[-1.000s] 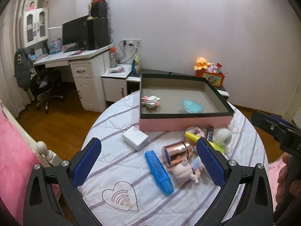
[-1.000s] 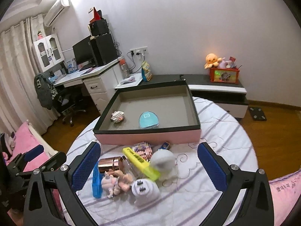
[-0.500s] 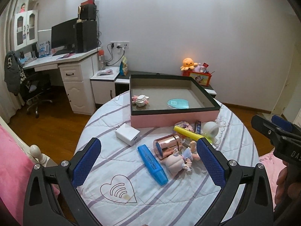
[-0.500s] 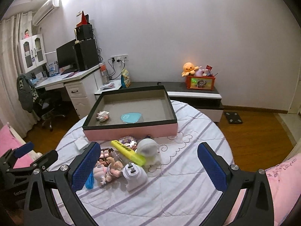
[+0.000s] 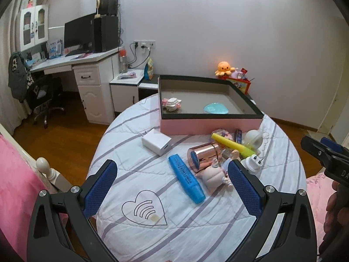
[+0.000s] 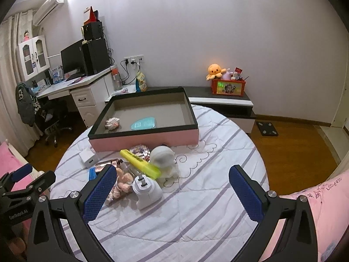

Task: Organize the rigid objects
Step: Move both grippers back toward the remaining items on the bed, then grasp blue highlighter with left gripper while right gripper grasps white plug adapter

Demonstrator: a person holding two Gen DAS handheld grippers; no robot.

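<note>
A pink box with a black rim (image 5: pixel 209 126) (image 6: pixel 144 138) stands at the far side of a round table; inside lie a small pink-white toy (image 5: pixel 171 104) (image 6: pixel 112 123) and a teal disc (image 5: pixel 215 109) (image 6: pixel 143 123). In front of it sit a white charger cube (image 5: pixel 156 142) (image 6: pixel 88 158), blue marker (image 5: pixel 186 178), rose-gold cylinder (image 5: pixel 201 156), yellow highlighter (image 5: pixel 232 144) (image 6: pixel 139 163), baby doll (image 5: pixel 212 175) (image 6: pixel 122 182), white plug adapter (image 6: pixel 147 191) and white round toy (image 6: pixel 163 160). My left gripper (image 5: pixel 172 187) and right gripper (image 6: pixel 172 194) hover open and empty above the near table edge.
The table wears a white cloth with purple stripes (image 5: pixel 174 218). Pink bedding (image 5: pixel 15 185) (image 6: pixel 322 207) lies on both sides. A white desk with monitor (image 5: pixel 82 50), an office chair (image 5: pixel 43 96) and a low cabinet with toys (image 6: pixel 226 87) stand behind on wooden floor.
Both grippers have pulled back and risen slightly from the table, so the box and clutter look smaller and farther. Both stay open and empty; nothing on the table moved.
</note>
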